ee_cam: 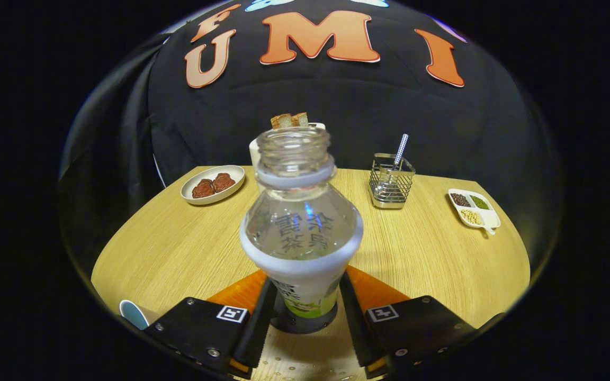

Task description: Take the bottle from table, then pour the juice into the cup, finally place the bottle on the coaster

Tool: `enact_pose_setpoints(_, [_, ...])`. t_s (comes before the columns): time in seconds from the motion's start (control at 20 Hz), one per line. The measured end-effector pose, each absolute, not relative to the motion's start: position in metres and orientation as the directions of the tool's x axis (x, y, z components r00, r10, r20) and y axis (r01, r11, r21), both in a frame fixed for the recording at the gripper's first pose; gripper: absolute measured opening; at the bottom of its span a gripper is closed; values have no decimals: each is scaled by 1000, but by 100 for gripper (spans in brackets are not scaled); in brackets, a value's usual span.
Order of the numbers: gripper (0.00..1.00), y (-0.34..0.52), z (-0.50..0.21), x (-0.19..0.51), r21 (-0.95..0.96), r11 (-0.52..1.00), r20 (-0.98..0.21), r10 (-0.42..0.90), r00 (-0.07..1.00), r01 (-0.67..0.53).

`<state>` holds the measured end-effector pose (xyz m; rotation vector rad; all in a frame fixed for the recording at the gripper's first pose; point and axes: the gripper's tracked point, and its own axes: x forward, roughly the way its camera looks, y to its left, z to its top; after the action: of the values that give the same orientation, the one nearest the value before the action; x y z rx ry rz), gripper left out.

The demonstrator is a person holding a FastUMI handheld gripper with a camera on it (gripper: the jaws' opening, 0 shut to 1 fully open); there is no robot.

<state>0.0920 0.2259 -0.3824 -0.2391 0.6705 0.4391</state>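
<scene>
Far out to the left of the left finger we see the rim of a cup (133,313), low on the wooden table (178,248) and partly cut off from sight. Beyond the fingers and still to the left sits an oval plate (187,186) with two dark reddish pieces of food on it. Coming to the middle, we find the gripper (305,323) with its two fingers set close on either side of the bottle (301,238), both touching its lower labelled part, so the jaws stand narrow and hold the bottle between them. The bottle is upright, open at the top with no cap on its neck, clear in its upper half and wrapped in a white and green label below. Its base rests on a dark round coaster (284,324), and an orange mat (239,292) spreads out under both, showing on each side of the fingers. Straight beyond the bottle, mostly hidden by its neck, stands a white toaster (254,151) with slices of toast (289,120) poking out of its top. To the right of the bottle and beyond the right finger we see a wire basket (389,185) holding a straw (400,151) that leans to the right. Farther right, near the table's edge, lies a white divided dish (490,218) with dark, green and pale grains in separate compartments.
</scene>
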Motion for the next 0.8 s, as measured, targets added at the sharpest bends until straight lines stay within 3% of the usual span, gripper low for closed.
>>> enact_pose_setpoints(0.15, [94,216,-376,91,-105,883,-637,292,713,-456])
enact_pose_setpoints(0.2, [96,212,-373,88,-115,884,-639,284,715,-454])
enact_pose_setpoints(0.45, [97,180,-328,66,-146,898,-626,241,742,-415])
enact_pose_setpoints(0.65, [97,156,-251,58,-82,944,-539,229,811,-321])
enact_pose_setpoints(0.8, [97,120,-190,55,-134,952,-504,172,846,-274])
